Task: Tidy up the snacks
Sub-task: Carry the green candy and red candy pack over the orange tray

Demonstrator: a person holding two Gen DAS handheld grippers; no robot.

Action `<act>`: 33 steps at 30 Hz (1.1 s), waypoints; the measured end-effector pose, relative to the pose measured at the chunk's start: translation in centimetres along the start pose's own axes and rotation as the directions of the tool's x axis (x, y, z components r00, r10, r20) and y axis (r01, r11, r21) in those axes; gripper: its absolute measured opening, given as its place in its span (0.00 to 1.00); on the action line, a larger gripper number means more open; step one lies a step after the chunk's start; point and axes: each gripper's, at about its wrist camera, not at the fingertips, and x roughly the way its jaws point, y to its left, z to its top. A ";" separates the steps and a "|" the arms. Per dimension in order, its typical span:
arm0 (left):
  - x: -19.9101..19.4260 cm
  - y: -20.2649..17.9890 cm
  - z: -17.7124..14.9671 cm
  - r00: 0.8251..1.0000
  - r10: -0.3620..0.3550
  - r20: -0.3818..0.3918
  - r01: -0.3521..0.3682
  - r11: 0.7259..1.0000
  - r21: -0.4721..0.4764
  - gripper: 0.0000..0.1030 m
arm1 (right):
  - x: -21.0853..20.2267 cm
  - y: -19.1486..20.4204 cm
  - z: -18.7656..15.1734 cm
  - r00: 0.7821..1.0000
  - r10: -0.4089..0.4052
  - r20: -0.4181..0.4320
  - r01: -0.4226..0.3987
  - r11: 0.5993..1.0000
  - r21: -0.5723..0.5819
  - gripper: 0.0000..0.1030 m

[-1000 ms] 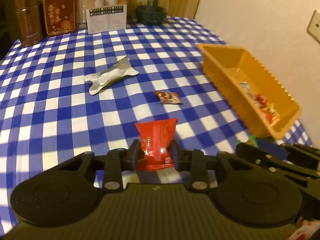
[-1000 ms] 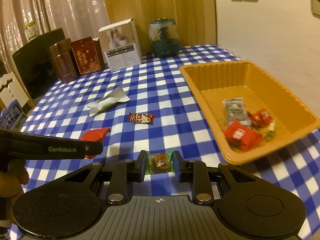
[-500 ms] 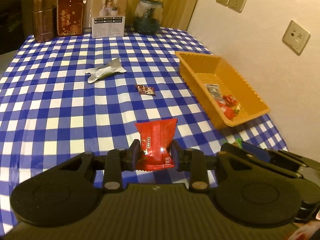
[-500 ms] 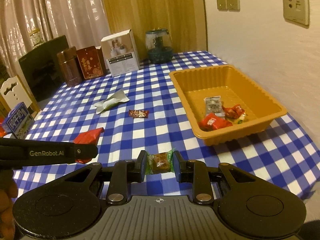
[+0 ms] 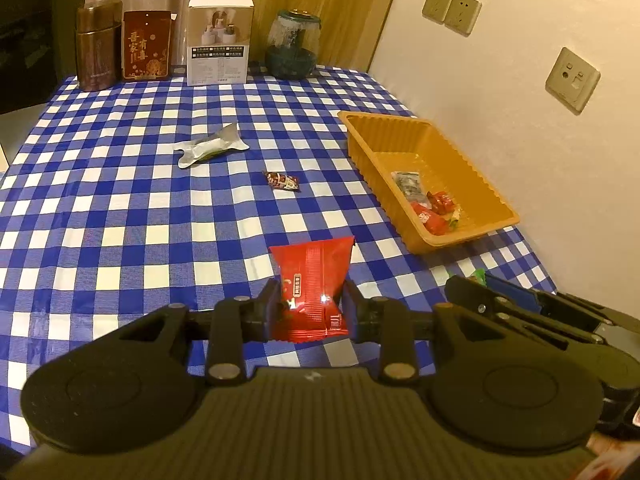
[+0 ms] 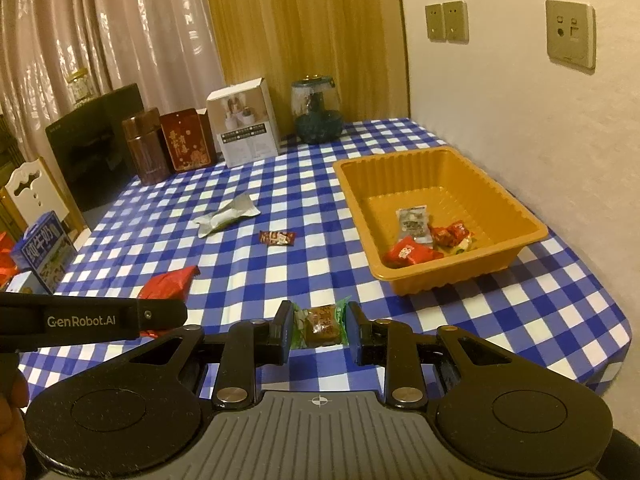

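Blue-checked tablecloth [image 5: 120,200] below: left gripper [image 5: 310,306] clamps a red foil snack packet [image 5: 312,284]; right gripper [image 6: 318,330] pinches a green-wrapped brown candy [image 6: 320,326]; orange plastic tray [image 6: 520,216] at two o'clock.

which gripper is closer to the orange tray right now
Right. The right gripper, shut on a green-wrapped snack, sits just short of the orange tray. The left gripper, shut on a red packet, is on the right gripper's far side from the tray.

Warm, dim amber light tints both views, and fisheye bending curves the edges into dark corners. A small glare spot sits on the glossy red foil snack packet [image 5: 312,284] toward 6 o'clock. The ribbed orange plastic tray [image 6: 496,184] at 3 o'clock stays fairly sharp, while far objects near 12 o'clock look soft.
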 end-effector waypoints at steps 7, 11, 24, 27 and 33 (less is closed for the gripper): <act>-0.2 -0.5 0.1 1.000 -0.013 0.003 0.013 1.000 0.008 0.29 | -0.6 -0.9 0.1 1.000 -0.010 0.009 0.010 1.000 0.012 0.27; -0.2 -1.1 0.4 1.000 -0.026 0.003 0.026 1.000 0.014 0.29 | -0.8 -1.5 0.3 1.000 -0.022 0.016 0.022 0.999 0.023 0.27; 1.3 -5.4 1.3 0.995 -0.103 -0.012 0.104 0.993 0.057 0.28 | -2.0 -5.8 1.3 0.992 -0.120 0.027 0.118 0.990 0.082 0.27; 1.7 -6.6 1.6 0.992 -0.122 -0.015 0.123 0.990 0.071 0.28 | -2.2 -7.0 1.6 0.990 -0.137 0.031 0.133 0.986 0.101 0.27; 2.6 -8.9 2.3 0.988 -0.152 -0.023 0.153 0.984 0.094 0.28 | -2.7 -9.2 2.3 0.986 -0.163 0.036 0.157 0.979 0.127 0.27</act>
